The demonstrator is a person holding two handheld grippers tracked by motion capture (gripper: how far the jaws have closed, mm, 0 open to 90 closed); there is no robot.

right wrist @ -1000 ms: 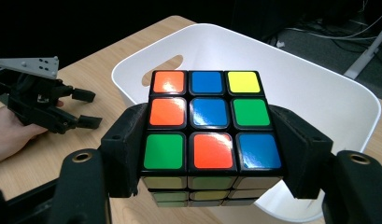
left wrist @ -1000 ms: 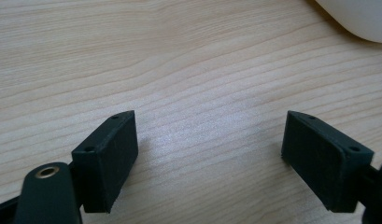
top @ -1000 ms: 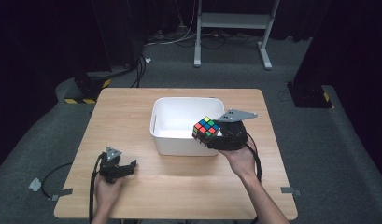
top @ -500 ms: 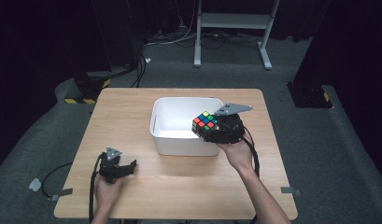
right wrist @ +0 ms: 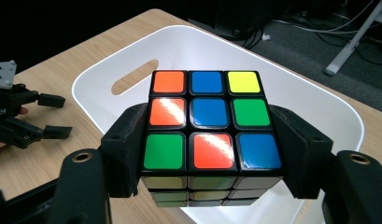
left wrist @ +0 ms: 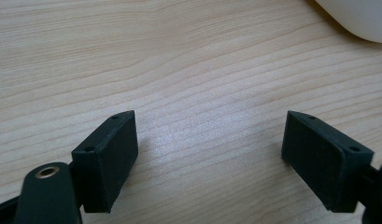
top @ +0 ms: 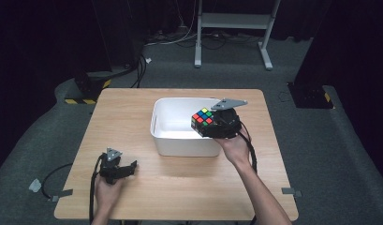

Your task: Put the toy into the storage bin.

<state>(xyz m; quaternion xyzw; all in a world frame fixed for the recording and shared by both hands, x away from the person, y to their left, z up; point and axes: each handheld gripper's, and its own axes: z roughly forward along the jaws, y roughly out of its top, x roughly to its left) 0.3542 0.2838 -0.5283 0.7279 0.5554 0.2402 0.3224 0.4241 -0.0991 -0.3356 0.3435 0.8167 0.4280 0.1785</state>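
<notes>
A scrambled puzzle cube (top: 202,122) (right wrist: 209,130) with orange, blue, yellow and green tiles hangs over the right part of a white tub (top: 171,123) (right wrist: 319,109). My right gripper (top: 208,127) (right wrist: 209,154) is shut on it, one black jaw against each side. My left gripper (top: 128,168) (left wrist: 209,158) rests low over the wooden table (top: 133,108) near its front left, its jaws wide apart with bare wood between them. In the right gripper view the left gripper (right wrist: 48,116) lies at the far left.
The tub stands mid-table, and a corner of it (left wrist: 361,18) shows at the top right of the left gripper view. A white stand (top: 233,21) and cables lie on the grey floor beyond the table. Yellow-black tape (top: 84,101) marks the floor at left.
My right gripper has carried the cube a little farther over the tub's inside. The left gripper has stayed where it was.
</notes>
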